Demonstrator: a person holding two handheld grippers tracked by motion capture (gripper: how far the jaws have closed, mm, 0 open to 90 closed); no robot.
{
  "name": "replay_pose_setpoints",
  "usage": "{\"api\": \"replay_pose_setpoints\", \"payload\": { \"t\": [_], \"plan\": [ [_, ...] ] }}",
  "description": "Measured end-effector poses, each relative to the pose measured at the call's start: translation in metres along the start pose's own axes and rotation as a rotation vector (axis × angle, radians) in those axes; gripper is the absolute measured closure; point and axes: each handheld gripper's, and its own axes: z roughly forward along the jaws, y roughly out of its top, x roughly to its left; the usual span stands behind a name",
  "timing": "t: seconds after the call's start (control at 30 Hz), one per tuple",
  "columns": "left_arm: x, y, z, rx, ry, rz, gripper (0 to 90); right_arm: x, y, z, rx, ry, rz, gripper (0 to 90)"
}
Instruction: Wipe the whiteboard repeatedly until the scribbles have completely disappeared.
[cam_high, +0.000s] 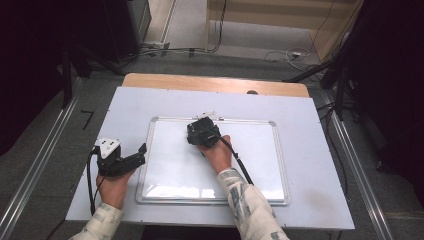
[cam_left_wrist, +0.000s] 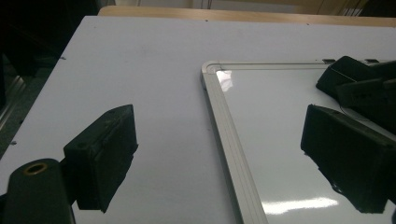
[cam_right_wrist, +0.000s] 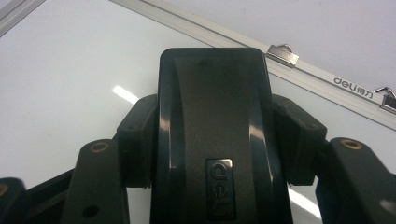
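- Black and glossy, a whiteboard eraser (cam_right_wrist: 214, 135) sits closest to our lens in the right gripper view, clamped from both sides between the jaws of our right hand-held gripper (cam_right_wrist: 214, 140); a raised "deli" badge shows on its back.
- Beneath that eraser we see the whiteboard (cam_right_wrist: 60, 79), its surface white and unmarked, with bright streaks of reflected light on it.
- Just beyond the eraser's far end runs the board's silver frame (cam_right_wrist: 308, 74), printed "deli", with two small metal hanging clips (cam_right_wrist: 283, 51) fixed to it.
- From the high view, our right hand-held gripper (cam_high: 202, 134) is over the far half of the whiteboard (cam_high: 175, 170), near its far frame, and a black cable (cam_high: 240, 165) trails back from it along the forearm.
- Our left hand-held gripper (cam_high: 142, 150) rests at the board's left edge, well apart from the right one, its tips reaching the frame.
- In the left gripper view its jaws stand wide with nothing between them: one pad (cam_left_wrist: 105, 156) over the bare worktop (cam_left_wrist: 140, 70), the other pad (cam_left_wrist: 348, 156) over the board, the frame's rounded corner (cam_left_wrist: 212, 70) lying between them.
- Past that right-hand pad we see part of the other hand-held gripper (cam_left_wrist: 359, 86).
- Around the board we see a pale sheet covering the worktop (cam_high: 310, 150), with a strip of wood showing along its far edge.
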Motion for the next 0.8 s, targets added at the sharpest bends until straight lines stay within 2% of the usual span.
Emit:
{"api": "replay_pose_setpoints", "payload": {
  "t": [0.27,0.53,0.8],
  "plan": [
    [0.000,0.000,0.000,-0.002,-0.001,0.000,11.2,0.000,0.000,-0.001,-0.002,-0.007,0.012,35.7],
    [0.000,0.000,0.000,-0.001,0.000,0.001,11.2,-0.004,-0.002,-0.004,-0.002,-0.006,0.007,38.4],
    [-0.001,0.000,0.000,-0.001,0.000,0.002,11.2,-0.019,-0.007,-0.009,0.006,-0.027,0.014,39.0]
  ]
}}
